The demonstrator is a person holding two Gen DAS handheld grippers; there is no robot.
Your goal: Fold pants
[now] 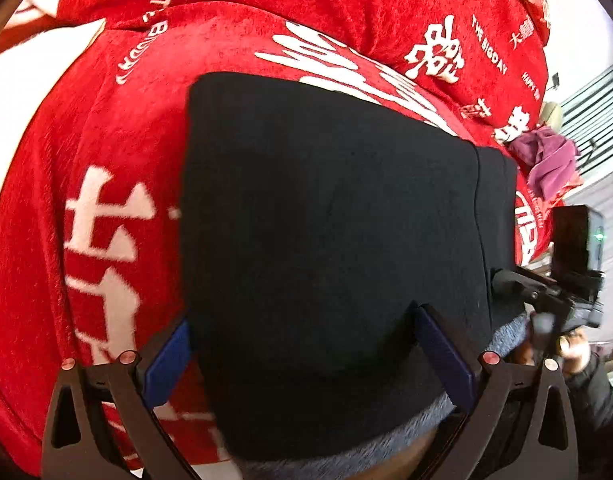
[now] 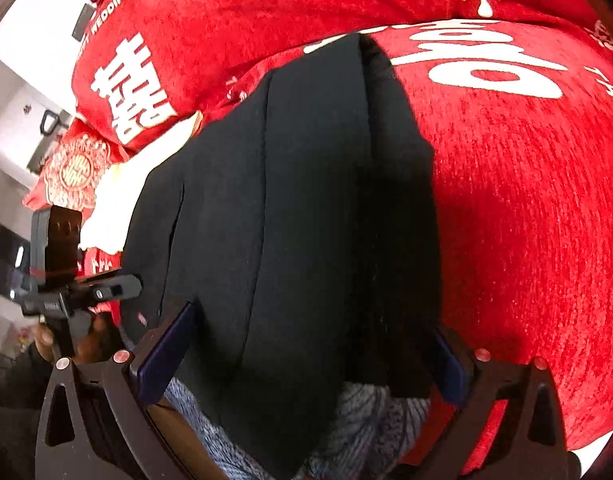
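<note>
The black pants [image 1: 330,240] are seen lying on a red blanket [image 1: 106,208] printed with white characters, which seems to cover a bed, and they have been brought into a compact, roughly rectangular block with a grey fleecy lining [image 1: 338,444] showing along the near edge. The left gripper [image 1: 306,356] is held wide apart, its blue pads straddling the near edge of the bundle, so nothing is clamped by it; the cloth is merely bracketed, probably so that the fold can be pressed flat or squared. The right gripper [image 2: 314,356] is likewise spread wide, with the thick fold of the pants [image 2: 290,220] lying between its fingers and not pinched. Each gripper is also caught in the other's view, the right gripper [image 1: 562,280] at the right side of the bundle and the left gripper [image 2: 66,280] at its left side, which suggests that the block is being steadied from both ends. Whether the pads actually touch the fabric cannot be told, since the dark cloth swallows the outlines. A purple cloth [image 1: 546,160] lies well apart at the blanket's far edge. The folding is judged to be nearly finished.
</note>
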